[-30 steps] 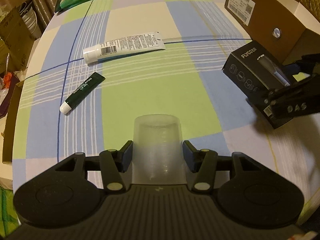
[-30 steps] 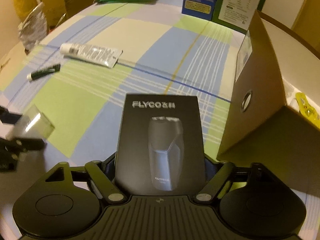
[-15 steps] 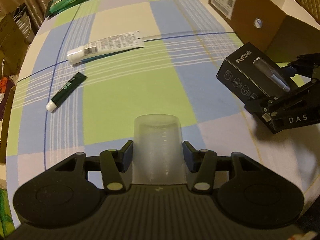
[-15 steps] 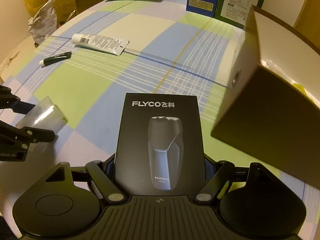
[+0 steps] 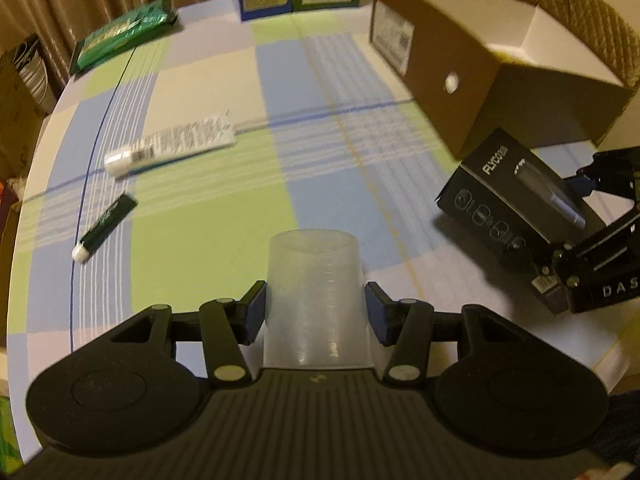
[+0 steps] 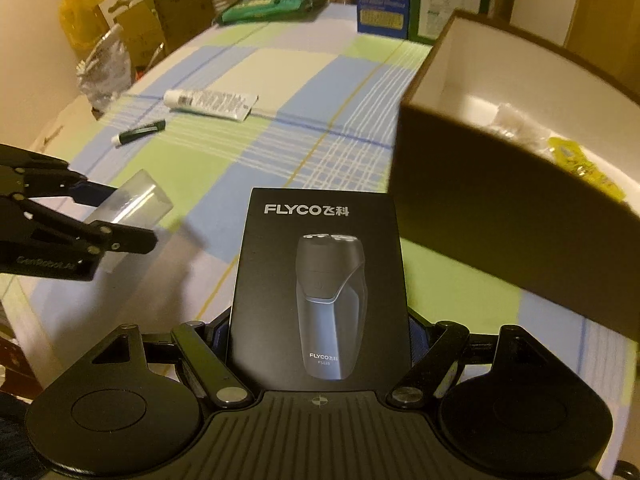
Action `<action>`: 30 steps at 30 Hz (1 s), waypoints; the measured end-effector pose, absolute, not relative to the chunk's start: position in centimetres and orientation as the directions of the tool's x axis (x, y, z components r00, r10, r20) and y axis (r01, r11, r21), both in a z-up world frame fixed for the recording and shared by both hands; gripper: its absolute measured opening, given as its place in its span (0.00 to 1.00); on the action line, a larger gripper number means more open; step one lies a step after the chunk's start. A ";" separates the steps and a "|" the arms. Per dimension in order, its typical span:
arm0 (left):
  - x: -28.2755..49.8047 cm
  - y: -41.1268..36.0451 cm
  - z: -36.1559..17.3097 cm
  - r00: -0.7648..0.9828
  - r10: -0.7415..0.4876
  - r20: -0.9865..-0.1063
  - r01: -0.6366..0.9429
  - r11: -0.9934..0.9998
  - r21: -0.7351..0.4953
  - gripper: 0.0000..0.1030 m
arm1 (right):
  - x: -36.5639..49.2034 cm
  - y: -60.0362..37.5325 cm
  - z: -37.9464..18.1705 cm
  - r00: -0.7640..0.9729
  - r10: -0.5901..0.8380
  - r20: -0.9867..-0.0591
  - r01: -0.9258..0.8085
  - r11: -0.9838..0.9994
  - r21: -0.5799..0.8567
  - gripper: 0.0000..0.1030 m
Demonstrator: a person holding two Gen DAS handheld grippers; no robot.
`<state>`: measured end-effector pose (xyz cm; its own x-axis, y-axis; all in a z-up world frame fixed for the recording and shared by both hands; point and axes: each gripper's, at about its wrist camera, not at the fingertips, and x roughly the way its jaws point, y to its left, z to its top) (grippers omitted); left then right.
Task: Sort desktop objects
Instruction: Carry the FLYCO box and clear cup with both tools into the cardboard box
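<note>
Shaver box point(image 6: 320, 288) nearer brown carton point(image 6: 516, 184) over checked tablecloth point(image 5: 208, 236), hand-held grippers clamping box and cup point(image 5: 316, 300).

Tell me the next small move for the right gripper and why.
Probably carry the shaver box forward and to the right, over the rim of the open brown box. The right gripper has its jaws shut on it, held off the table, and the brown box already holds small items.
</note>
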<state>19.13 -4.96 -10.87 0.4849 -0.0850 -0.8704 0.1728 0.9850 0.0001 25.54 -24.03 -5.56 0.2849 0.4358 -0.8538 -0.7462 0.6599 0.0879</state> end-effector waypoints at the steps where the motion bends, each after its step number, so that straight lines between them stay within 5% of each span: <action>1: 19.2 -5.3 -10.5 0.492 -0.091 -0.866 0.176 0.984 -0.003 0.46 | 25.5 -24.4 -5.1 0.290 0.441 -0.849 -0.747 0.659 0.087 0.74; 30: 25.1 -16.9 -1.6 0.659 -0.252 -0.709 0.329 0.944 -0.029 0.46 | 32.7 -39.0 5.9 0.575 0.395 -0.717 -0.543 0.839 0.027 0.74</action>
<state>25.14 -16.87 -1.58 0.6591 -0.2516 -0.7087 0.3289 0.9439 -0.0293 32.71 -38.99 5.87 0.5746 0.3947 -0.7169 -0.5432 0.8392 0.0267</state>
